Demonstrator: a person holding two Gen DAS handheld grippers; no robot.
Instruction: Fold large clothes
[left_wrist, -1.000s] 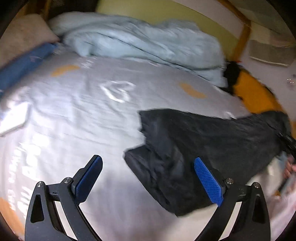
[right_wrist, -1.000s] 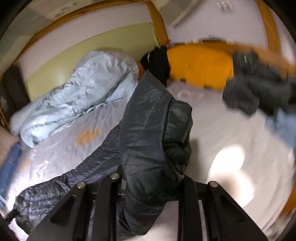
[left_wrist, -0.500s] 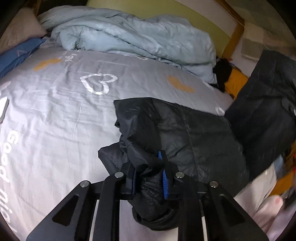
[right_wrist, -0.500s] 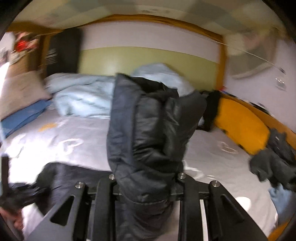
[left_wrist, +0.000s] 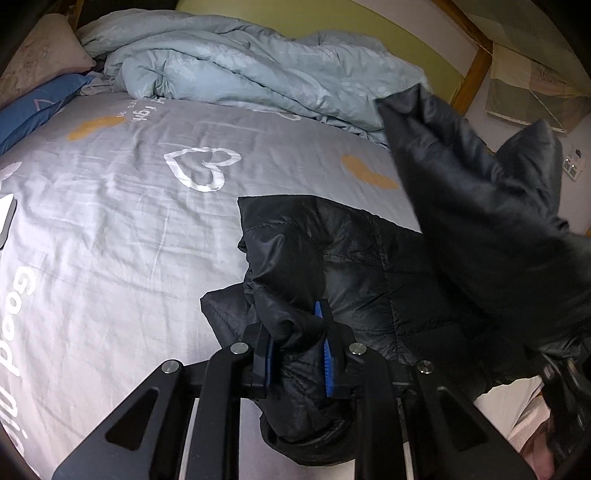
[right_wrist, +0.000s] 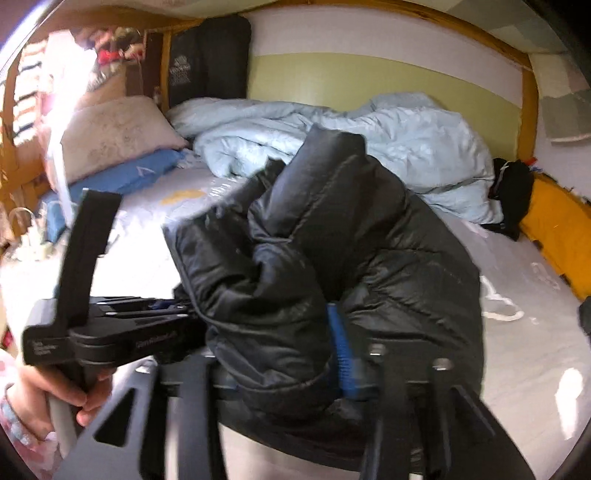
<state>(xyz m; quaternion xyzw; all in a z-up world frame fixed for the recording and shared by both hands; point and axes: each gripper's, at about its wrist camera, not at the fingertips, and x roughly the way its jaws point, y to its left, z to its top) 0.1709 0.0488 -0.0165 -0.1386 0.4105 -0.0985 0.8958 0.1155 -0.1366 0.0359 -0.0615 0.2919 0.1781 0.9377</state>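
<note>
Now we have the left gripper (left_wrist: 297, 350) clenched on a bunched edge of the black puffer jacket (left_wrist: 354, 266), its blue pads (left_wrist: 328, 360) pressing the fabric from both sides. Ahead of those fingers the jacket's quilted body lies flat on the grey bedsheet (left_wrist: 122, 229), and off to their right a further part of it hangs raised in the air.

Our right gripper (right_wrist: 280, 354) has that raised, puffy fold between its fingers; its jaws are opening, one blue pad (right_wrist: 341, 350) shows against the cloth, and the fabric still fills the gap. To the left of it we see the left gripper's body and the hand (right_wrist: 40, 402) that holds its handle.

Beyond both tongs the sheet, printed with white hearts and orange patches, runs to a rumpled light blue duvet (left_wrist: 236, 62). Far left of them sit a beige pillow (right_wrist: 110, 136) on a blue pillow (right_wrist: 122, 177); far right lies an orange cushion (right_wrist: 557, 236).
</note>
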